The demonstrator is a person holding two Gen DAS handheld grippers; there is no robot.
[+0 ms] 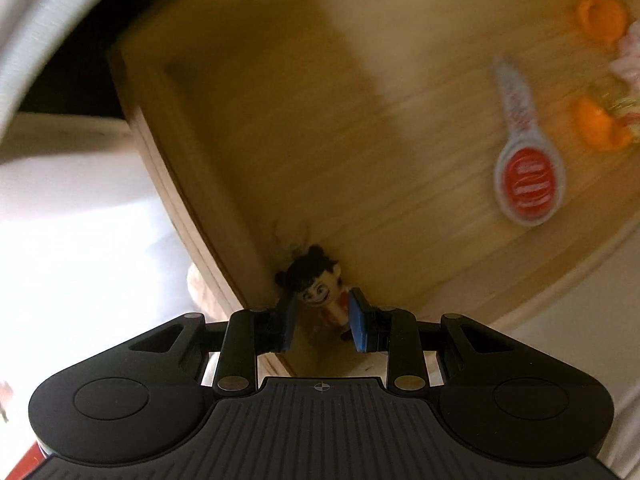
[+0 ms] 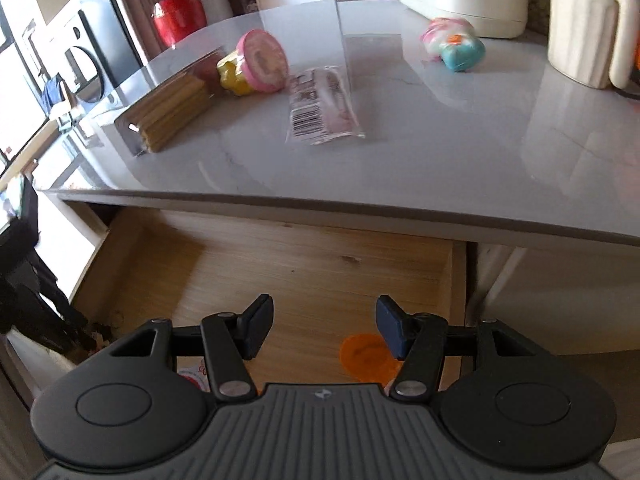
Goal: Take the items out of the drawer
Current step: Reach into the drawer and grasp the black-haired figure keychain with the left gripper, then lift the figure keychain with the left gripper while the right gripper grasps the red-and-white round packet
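Right wrist view: the grey countertop [image 2: 420, 152] fills the upper half, with a clear wrapped packet [image 2: 322, 106] near 12 o'clock, a pink-lidded toy [image 2: 260, 62] at 11 and a pastel plush [image 2: 454, 46] at 1. Below it the open wooden drawer [image 2: 280, 264] shows mostly bare floor. The right gripper [image 2: 324, 330] hangs over it with jaws spread wide and nothing between them, an orange item [image 2: 366, 356] lying just under its right finger.

Left wrist view: the drawer floor [image 1: 320, 120] is motion-blurred; a red-and-white spoon-shaped packet [image 1: 528, 176] lies at 3 o'clock, orange pieces [image 1: 600, 18] at 2. The small figurine [image 1: 320, 296], dark-haired, sits in the drawer's corner at 6 o'clock. The left gripper [image 1: 322, 326] is narrowed around its body, blue pads [image 1: 358, 328] at or touching both sides; whether it is truly clamped I cannot tell.

The figurine looks like hard, light plastic, stiff and somewhat slick; the torso below the bulky head seems the steadiest hold.
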